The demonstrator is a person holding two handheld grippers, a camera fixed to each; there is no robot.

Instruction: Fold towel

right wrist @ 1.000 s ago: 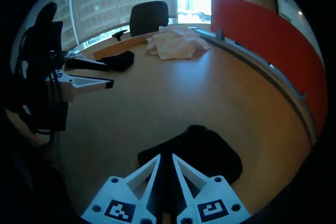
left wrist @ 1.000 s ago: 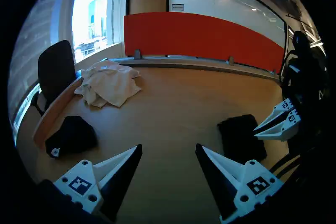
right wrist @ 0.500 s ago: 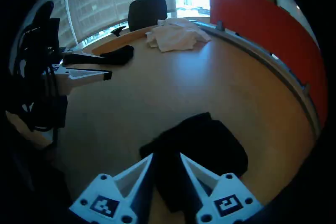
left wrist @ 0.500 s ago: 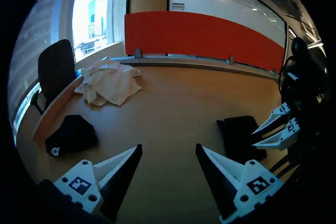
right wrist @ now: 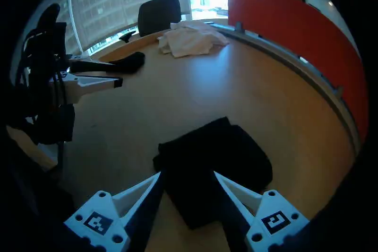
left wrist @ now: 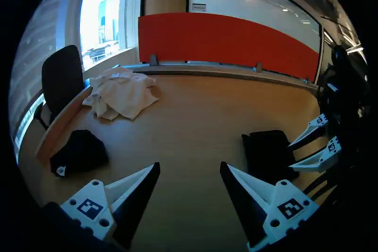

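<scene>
Holding your right gripper (right wrist: 187,175) spread wide over the folded black towel (right wrist: 212,162), your left gripper (left wrist: 189,165) equally spread above the wooden table (left wrist: 198,110), white cloth pile (left wrist: 122,92) well apart.

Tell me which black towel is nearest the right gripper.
The black towel just ahead of the right gripper; the other black towel lies far off by the chair.

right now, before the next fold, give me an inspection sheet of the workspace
surface: wooden desk, bare in the middle
job's things: black towel, folded, flat in front of the right gripper
clutter: second black cloth near the desk's edge; crumpled white cloth pile farther off
grippers: left gripper open over bare desk; right gripper open, astride the towel's near edge
cables: dark cables beside the left gripper
surroundings: red partition, office chair, window
</scene>
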